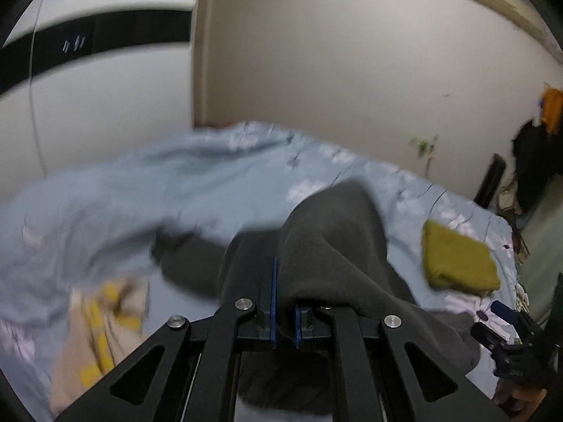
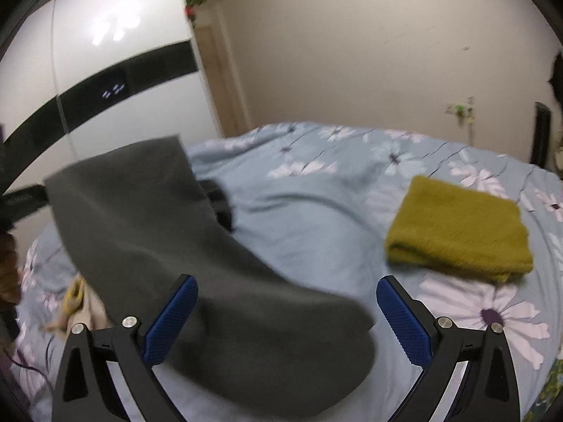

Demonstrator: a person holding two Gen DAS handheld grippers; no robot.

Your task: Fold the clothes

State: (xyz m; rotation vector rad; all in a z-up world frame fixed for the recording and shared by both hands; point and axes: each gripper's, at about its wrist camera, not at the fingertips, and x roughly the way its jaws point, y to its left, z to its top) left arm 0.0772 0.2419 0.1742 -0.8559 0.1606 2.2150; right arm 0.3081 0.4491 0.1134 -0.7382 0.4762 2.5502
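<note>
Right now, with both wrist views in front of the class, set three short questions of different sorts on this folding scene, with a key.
1. True or false: the left gripper is shut on the dark grey garment.
2. Multiple choice: the right gripper is (A) open, with the grey garment between its fingers, (B) shut on the yellow cloth, (C) out of view.
3. Short answer: which item already lies folded on the floral bedspread?

Key: 1 true. 2 A. 3 the mustard-green garment.
</note>
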